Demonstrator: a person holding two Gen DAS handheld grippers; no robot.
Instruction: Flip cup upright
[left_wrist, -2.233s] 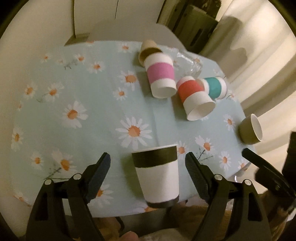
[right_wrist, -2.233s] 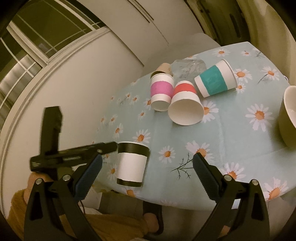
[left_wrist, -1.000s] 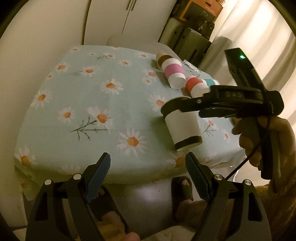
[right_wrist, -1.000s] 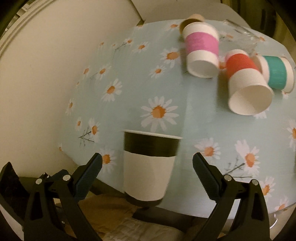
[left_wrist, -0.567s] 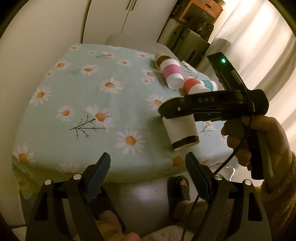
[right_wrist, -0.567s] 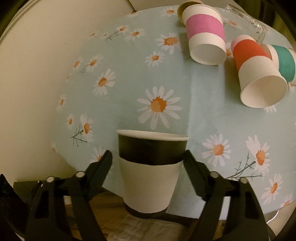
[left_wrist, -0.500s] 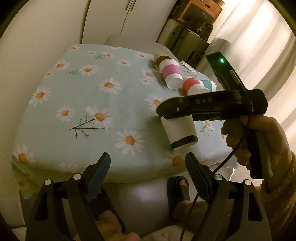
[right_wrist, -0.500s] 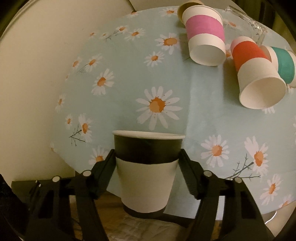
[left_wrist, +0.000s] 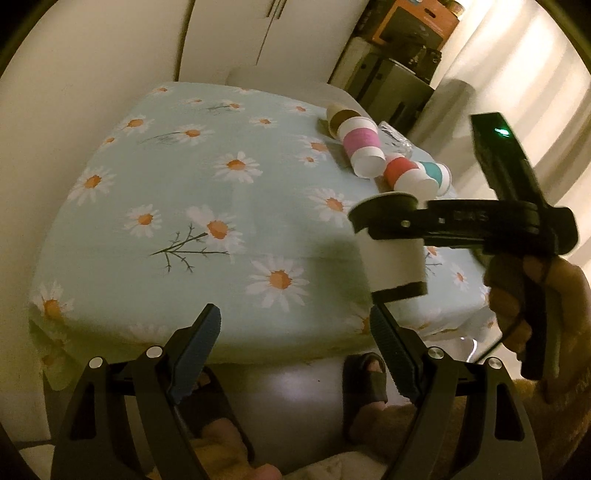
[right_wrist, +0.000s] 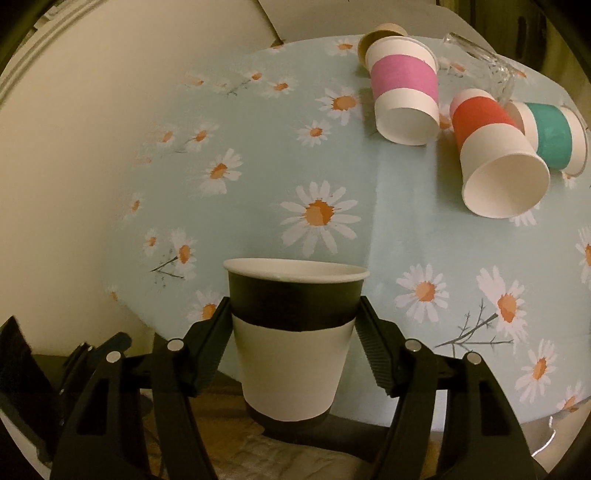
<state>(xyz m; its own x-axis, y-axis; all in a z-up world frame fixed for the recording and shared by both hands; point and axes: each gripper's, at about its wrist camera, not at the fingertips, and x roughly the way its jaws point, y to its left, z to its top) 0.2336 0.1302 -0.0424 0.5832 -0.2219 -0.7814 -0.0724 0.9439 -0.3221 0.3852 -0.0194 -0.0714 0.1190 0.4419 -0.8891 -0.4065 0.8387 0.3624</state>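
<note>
One black-banded cup (right_wrist: 293, 336) stands mouth-up between the right gripper (right_wrist: 293, 317) fingers, both pads pressed to its sides, at the table's (right_wrist: 258, 155) near edge. Ahead of it lie three banded cups: pink (right_wrist: 404, 88), red (right_wrist: 495, 155), teal (right_wrist: 552, 134). The left gripper (left_wrist: 295, 328) gapes wide, empty.

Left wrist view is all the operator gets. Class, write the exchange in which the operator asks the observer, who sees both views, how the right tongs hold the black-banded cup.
Operator: One arm of the right tongs hides the top of the black-banded cup. Do both sides touch it?
Observer: Yes. The pads press on its left and right sides, at the lower edge of the black band.
Operator: Which way does its mouth face?
Observer: Up. The white rim is on top, round and uncrushed.
</note>
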